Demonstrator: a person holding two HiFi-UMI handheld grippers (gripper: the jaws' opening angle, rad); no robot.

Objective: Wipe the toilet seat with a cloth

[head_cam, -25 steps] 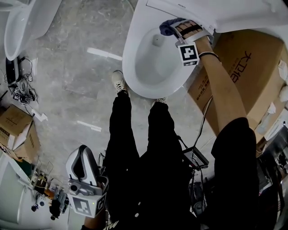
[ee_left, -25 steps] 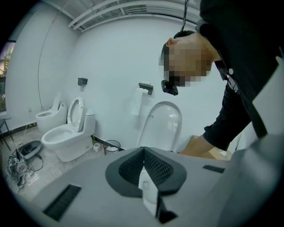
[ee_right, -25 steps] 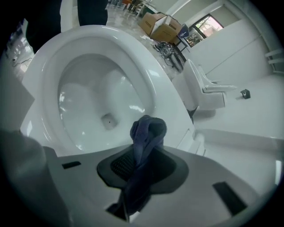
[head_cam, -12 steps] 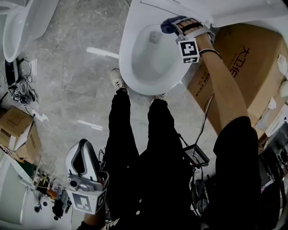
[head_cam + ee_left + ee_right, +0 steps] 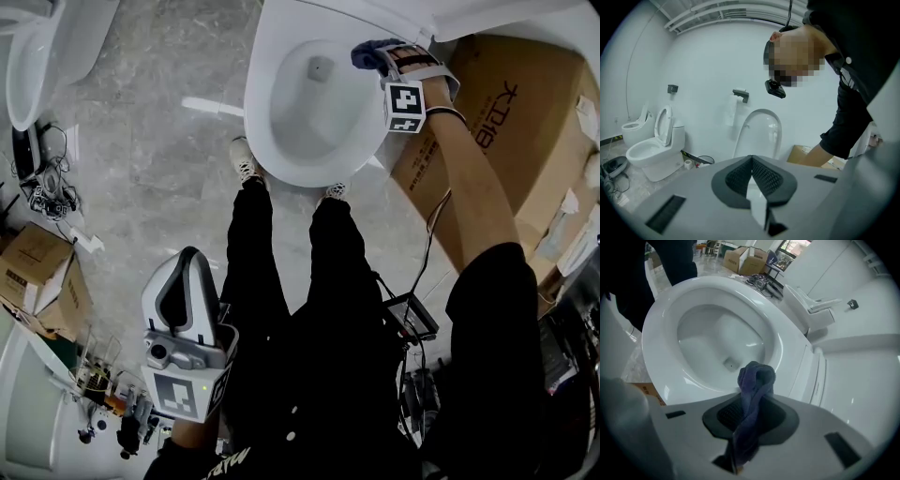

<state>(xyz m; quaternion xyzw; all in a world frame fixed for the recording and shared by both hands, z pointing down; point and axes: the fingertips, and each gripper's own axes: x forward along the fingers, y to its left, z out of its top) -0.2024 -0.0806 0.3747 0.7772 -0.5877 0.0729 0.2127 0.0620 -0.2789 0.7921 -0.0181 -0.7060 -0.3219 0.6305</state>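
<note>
A white toilet (image 5: 281, 56) stands at the top of the head view with its seat (image 5: 787, 338) ringing the open bowl. My right gripper (image 5: 394, 58) is at the seat's right rear rim, shut on a bunched blue-purple cloth (image 5: 754, 380) that pokes out past the jaws over the rim; in the head view the cloth (image 5: 368, 53) shows at the gripper's tip. My left gripper (image 5: 185, 291) hangs low by the person's left leg, far from the toilet, jaws closed together with nothing between them (image 5: 752, 161).
A large cardboard box (image 5: 506, 122) stands right of the toilet. A second toilet (image 5: 47, 47) is at the top left, with cables and small boxes (image 5: 37, 253) along the left. The person's legs and shoes (image 5: 246, 169) stand before the bowl. A raised lid (image 5: 761, 133) faces the left gripper.
The right gripper with the cloth has shifted slightly right and back along the seat's rear rim. The left gripper has lifted a little in view.
</note>
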